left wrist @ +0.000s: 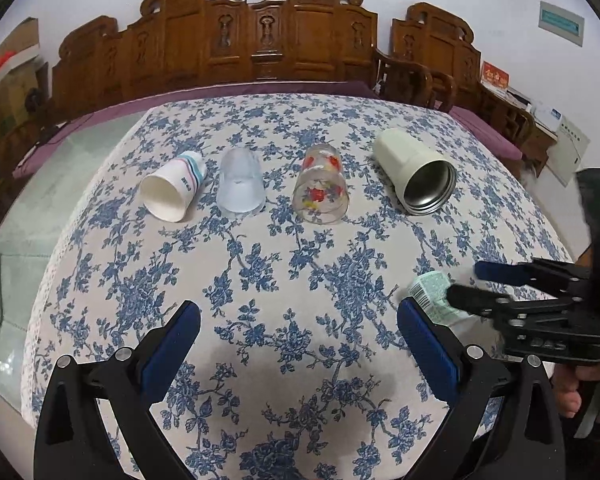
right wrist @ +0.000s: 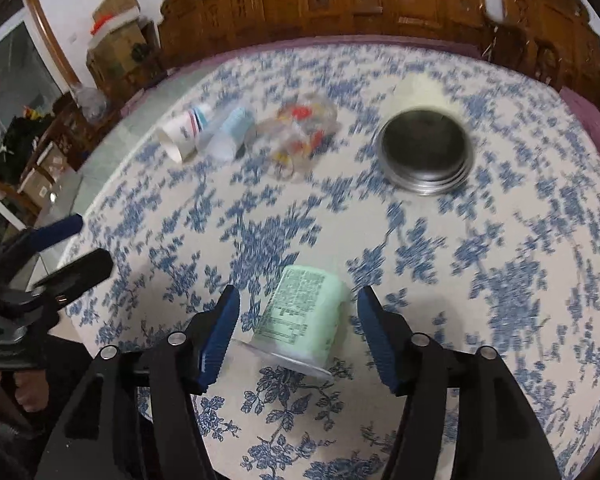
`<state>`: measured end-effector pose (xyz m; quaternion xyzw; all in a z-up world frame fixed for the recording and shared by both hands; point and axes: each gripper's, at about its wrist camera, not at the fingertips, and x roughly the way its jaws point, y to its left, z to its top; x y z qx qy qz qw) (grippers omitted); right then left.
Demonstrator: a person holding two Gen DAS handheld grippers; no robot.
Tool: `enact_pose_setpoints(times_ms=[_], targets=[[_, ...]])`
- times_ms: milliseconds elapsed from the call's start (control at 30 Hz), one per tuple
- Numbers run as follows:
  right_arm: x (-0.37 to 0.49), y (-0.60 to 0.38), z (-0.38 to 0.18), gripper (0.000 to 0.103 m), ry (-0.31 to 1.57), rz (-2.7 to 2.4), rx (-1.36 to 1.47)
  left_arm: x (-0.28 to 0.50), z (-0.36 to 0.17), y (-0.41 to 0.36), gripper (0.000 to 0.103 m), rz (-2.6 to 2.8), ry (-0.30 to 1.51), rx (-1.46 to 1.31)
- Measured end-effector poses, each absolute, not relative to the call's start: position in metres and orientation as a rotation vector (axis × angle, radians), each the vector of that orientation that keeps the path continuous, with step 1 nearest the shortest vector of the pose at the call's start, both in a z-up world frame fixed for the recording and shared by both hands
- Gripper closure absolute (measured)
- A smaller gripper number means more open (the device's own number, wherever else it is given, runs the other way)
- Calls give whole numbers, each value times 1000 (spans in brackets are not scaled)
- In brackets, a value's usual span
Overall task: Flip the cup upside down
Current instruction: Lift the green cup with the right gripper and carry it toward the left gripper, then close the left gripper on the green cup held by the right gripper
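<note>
A pale green plastic cup (right wrist: 303,316) with a printed label lies on its side on the floral tablecloth, its rim toward me. My right gripper (right wrist: 298,332) is open, one finger on each side of this cup, not touching it. In the left wrist view the green cup (left wrist: 431,294) shows at the right, partly hidden by the right gripper (left wrist: 463,282). My left gripper (left wrist: 300,332) is open and empty above the cloth. It also shows at the left edge of the right wrist view (right wrist: 88,244).
Several other cups lie on their sides in a row farther back: a white paper cup (left wrist: 174,188), a clear plastic cup (left wrist: 240,188), a flower-printed glass (left wrist: 321,190) and a cream steel-lined tumbler (left wrist: 415,170). Carved wooden chairs (left wrist: 260,40) stand behind the table.
</note>
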<state>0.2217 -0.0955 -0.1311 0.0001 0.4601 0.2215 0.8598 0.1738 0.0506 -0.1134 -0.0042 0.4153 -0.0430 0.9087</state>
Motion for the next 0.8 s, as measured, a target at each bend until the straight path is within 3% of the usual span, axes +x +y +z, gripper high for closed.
enact_pose_setpoints(times_ms=[100, 267, 533, 800], targets=[[202, -118, -116, 32, 874, 421, -9, 174, -108, 41, 8, -96, 856, 3], [178, -150, -109, 12, 771, 344, -18, 176, -104, 21, 9, -111, 872, 35], [163, -180, -118, 11, 701, 267, -36, 194, -104, -18, 24, -164, 954, 84], [164, -185, -134, 11, 721, 280, -34, 227, -120, -47, 30, -209, 1083, 71]])
